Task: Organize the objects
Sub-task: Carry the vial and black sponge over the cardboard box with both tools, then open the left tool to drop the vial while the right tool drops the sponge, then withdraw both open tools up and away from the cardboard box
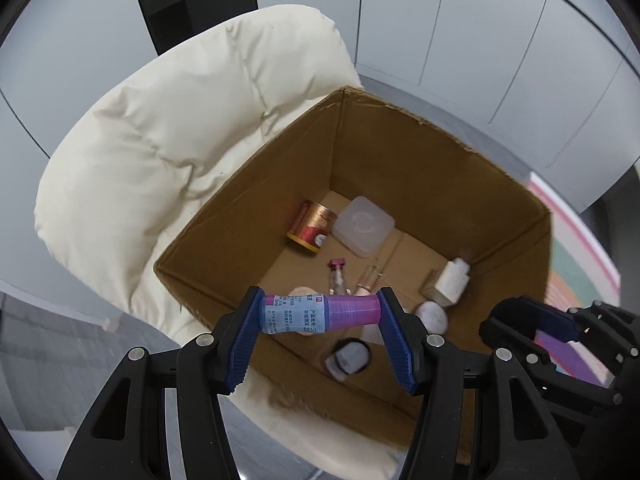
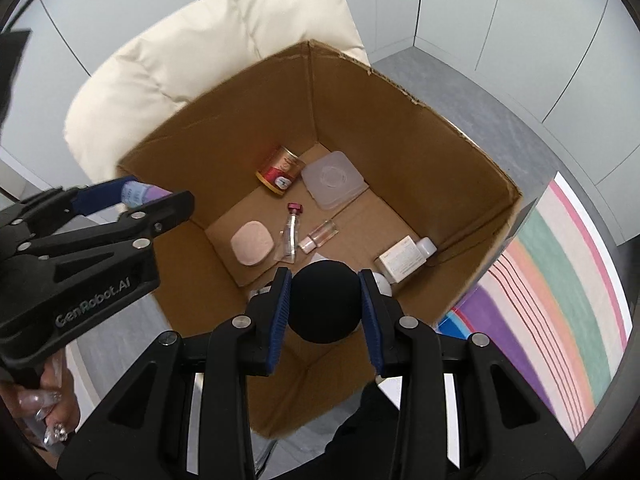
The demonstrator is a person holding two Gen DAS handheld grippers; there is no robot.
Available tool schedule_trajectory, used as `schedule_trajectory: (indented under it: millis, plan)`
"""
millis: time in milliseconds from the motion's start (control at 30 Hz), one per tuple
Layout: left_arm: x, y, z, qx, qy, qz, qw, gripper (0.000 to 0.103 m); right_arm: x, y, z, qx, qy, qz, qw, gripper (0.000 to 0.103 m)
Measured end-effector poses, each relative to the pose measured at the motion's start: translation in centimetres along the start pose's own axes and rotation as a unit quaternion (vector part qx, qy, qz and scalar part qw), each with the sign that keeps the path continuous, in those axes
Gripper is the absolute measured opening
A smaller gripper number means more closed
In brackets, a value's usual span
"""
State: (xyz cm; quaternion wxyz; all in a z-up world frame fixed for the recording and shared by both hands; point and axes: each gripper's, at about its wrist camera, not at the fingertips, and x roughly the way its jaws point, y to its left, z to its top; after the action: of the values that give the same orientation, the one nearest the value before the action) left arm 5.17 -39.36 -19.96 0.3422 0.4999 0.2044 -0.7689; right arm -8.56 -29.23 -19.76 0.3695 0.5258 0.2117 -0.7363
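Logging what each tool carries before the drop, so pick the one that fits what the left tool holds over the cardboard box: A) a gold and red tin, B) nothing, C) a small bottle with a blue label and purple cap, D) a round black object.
C: the left tool is shut on the small bottle with a blue label and purple cap, held crosswise above the brown cardboard box.

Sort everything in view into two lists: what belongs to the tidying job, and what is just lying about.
Part of the job:
left hand-held gripper, shut on the purple bottle
right hand-held gripper, shut on the black ball
cardboard box
red-gold can, clear lidded container, pink puff inside it

Lying about:
cream cushion
striped rug
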Motion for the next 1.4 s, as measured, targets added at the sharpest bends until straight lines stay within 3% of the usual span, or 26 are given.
schedule_trajectory:
  millis: [433, 567, 633, 667, 700, 733, 900, 1233, 1400]
  plan:
    - [2.2, -1.8, 0.3, 0.02, 0.018, 0.014, 0.9995, 0.058, 3.2, -1.4, 0.1, 0.011, 0.019, -0.01, 1.0, 0.035]
    - [2.4, -2.1, 0.3, 0.022, 0.019, 0.003, 0.9996, 0.058, 3.4, -1.6, 0.3, 0.012, 0.014, -0.009, 1.0, 0.038]
    - [2.3, -2.3, 0.3, 0.024, 0.021, 0.006, 0.9995, 0.074, 3.1, -1.7, 0.5, 0.016, 0.006, 0.008, 1.0, 0.064]
    - [2.2, -2.3, 0.3, 0.021, 0.018, 0.012, 0.9995, 0.08, 3.0, -1.7, 0.4, 0.016, 0.002, 0.011, 1.0, 0.085]
    - [1.9, -2.3, 0.4, 0.02, 0.013, 0.015, 0.9996, 0.091, 2.8, -1.6, 0.4, 0.014, -0.005, 0.013, 1.0, 0.091]
    - [1.6, -2.3, 0.4, 0.023, 0.006, 0.016, 0.9996, 0.097, 2.5, -1.5, 0.4, 0.011, -0.012, 0.014, 1.0, 0.091]
    - [0.4, -2.4, 0.4, 0.041, -0.011, 0.037, 0.9984, 0.1, 2.1, -1.4, 0.3, 0.01, -0.016, 0.018, 1.0, 0.091]
    - [-0.2, -2.1, 0.0, 0.041, -0.005, 0.014, 0.999, 0.1, 1.1, -1.8, -0.6, 0.034, -0.017, 0.018, 0.999, 0.091]
    - [-2.1, -2.4, -0.6, 0.053, -0.003, -0.008, 0.9986, 0.1, -2.0, -2.9, -2.6, 0.063, -0.034, 0.022, 0.997, 0.091]
